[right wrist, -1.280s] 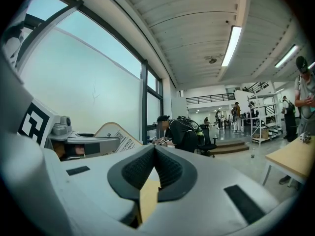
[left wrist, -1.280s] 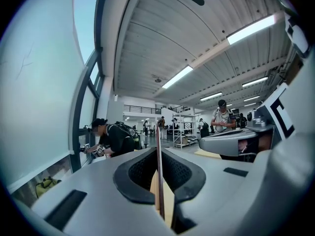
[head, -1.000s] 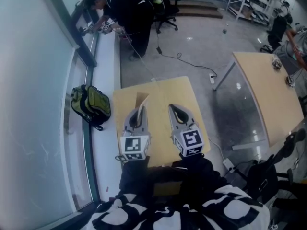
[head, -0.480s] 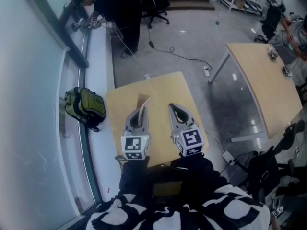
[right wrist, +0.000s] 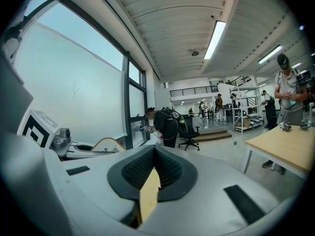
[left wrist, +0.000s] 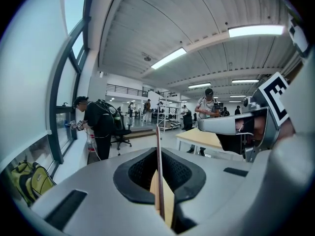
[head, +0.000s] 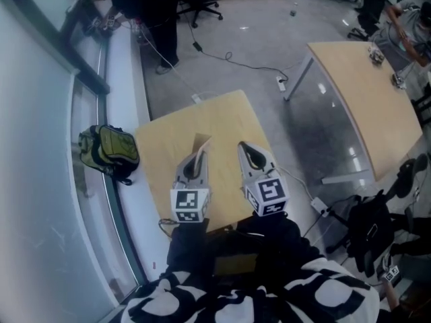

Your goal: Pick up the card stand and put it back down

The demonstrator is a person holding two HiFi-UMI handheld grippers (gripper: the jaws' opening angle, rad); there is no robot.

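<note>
Left claw (head: pixel 197 159) tight on thin, flat card stand (head: pixel 201 142); right claw (head: pixel 248 151) clenched, empty; pale wooden table (head: pixel 168 130) beneath.

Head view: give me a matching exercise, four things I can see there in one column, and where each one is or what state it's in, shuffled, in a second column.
Things:
1. card stand
2. backpack
3. right gripper
4. power strip

Places or states:
A. on the floor, near the leg of the big table
B. gripped by the fingers of the left gripper
C. shut and empty, above the small table
D. beside the window, left of the small table

Pairs: 1-B; 2-D; 3-C; 4-A
</note>
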